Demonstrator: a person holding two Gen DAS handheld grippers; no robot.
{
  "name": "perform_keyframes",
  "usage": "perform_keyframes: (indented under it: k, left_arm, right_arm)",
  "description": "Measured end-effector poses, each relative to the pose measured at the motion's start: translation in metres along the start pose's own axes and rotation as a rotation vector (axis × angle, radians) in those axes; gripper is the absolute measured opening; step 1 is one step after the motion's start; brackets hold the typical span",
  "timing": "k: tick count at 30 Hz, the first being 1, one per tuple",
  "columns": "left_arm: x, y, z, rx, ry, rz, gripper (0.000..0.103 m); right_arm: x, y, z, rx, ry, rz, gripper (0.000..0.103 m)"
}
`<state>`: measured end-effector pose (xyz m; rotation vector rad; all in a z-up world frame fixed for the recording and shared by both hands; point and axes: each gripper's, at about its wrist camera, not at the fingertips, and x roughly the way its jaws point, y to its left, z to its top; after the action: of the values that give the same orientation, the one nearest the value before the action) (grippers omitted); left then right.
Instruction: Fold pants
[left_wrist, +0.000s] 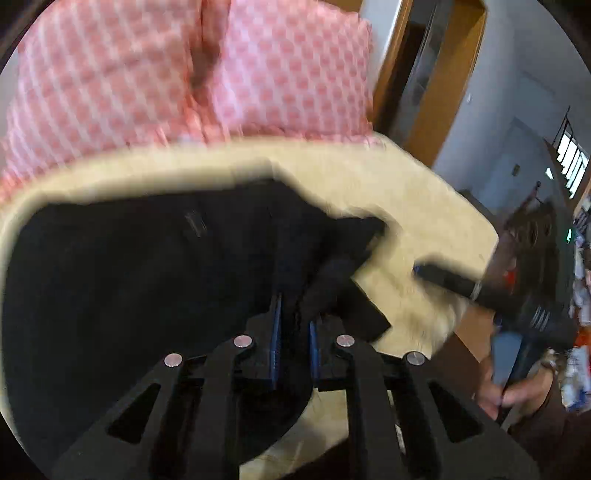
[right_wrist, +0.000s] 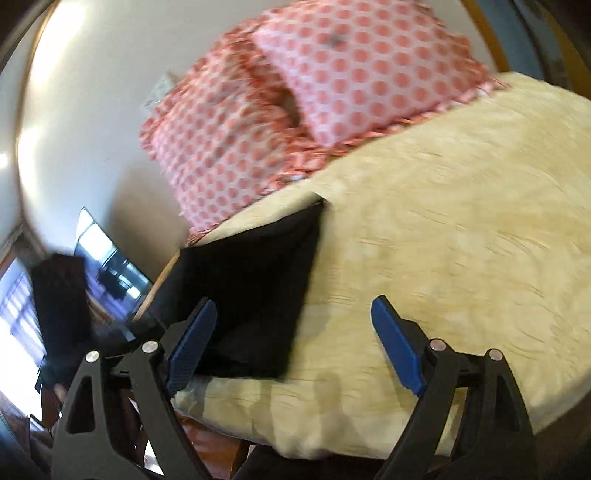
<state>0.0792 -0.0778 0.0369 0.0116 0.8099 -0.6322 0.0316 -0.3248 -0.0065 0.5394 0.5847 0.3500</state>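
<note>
While pants (left_wrist: 129, 277) lie as dark slab on cream bedspread (left_wrist: 424, 206) at bed's left side, we judge folding well along. Our left gripper (left_wrist: 295, 332) has blue pads nearly together, pinching bunched black cloth at slab's near edge. Pink dotted pillows (left_wrist: 147, 81) sit beyond. Moving right: our right gripper (right_wrist: 293, 343) spread wide, holding nothing, hovering above pants' near right corner. Left to do, by our judgement: lay pinched flap flat, release. Motion blur hides finer creases.
</note>
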Motion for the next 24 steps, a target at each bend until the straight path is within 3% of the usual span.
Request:
perform_keyframes:
  k: [5,7,8,11,14,16,17,18,19,20,24]
  left_arm:
    - [-0.026,-0.011,-0.001,0.028,-0.064,0.024,0.011]
    - [-0.017,-0.025,-0.011,0.088,-0.048,0.062,0.012]
    - [-0.011,-0.027,-0.014,0.105,-0.026,0.064,0.017]
    - [-0.024,-0.021,-0.023,0.086,-0.054,0.01,0.018]
    - [-0.063,-0.017,-0.027,0.082,-0.099,-0.141,0.018]
    - [-0.086,-0.003,-0.025,0.048,-0.173,-0.208,0.023]
    - [-0.098,0.006,-0.024,0.024,-0.218,-0.203,0.055]
    - [-0.106,0.017,-0.023,-0.001,-0.264,-0.143,0.089]
    - [-0.111,0.024,-0.023,-0.023,-0.301,-0.073,0.098]
    - [-0.111,0.037,-0.022,-0.053,-0.31,0.031,0.099]
    - [-0.084,0.081,-0.026,-0.207,-0.177,0.169,0.099]
  right_arm:
    - [0.0,-0.002,0.005,-0.007,-0.019,0.0,0.086]
    - [0.002,0.006,0.011,-0.025,-0.031,0.011,0.086]
    - [0.002,0.009,0.013,-0.028,-0.036,0.02,0.086]
    - [0.001,0.028,0.026,-0.049,-0.064,0.087,0.086]
    - [0.005,0.05,0.031,-0.104,-0.05,0.135,0.086]
    - [0.015,0.067,0.03,-0.153,-0.017,0.167,0.086]
    - [0.023,0.078,0.029,-0.187,-0.002,0.179,0.086]
    - [0.028,0.084,0.028,-0.205,0.01,0.189,0.086]
    - [0.037,0.091,0.027,-0.222,0.032,0.204,0.086]
    - [0.046,0.094,0.026,-0.224,0.054,0.207,0.086]
    - [0.083,0.085,0.009,-0.177,0.2,0.118,0.09]
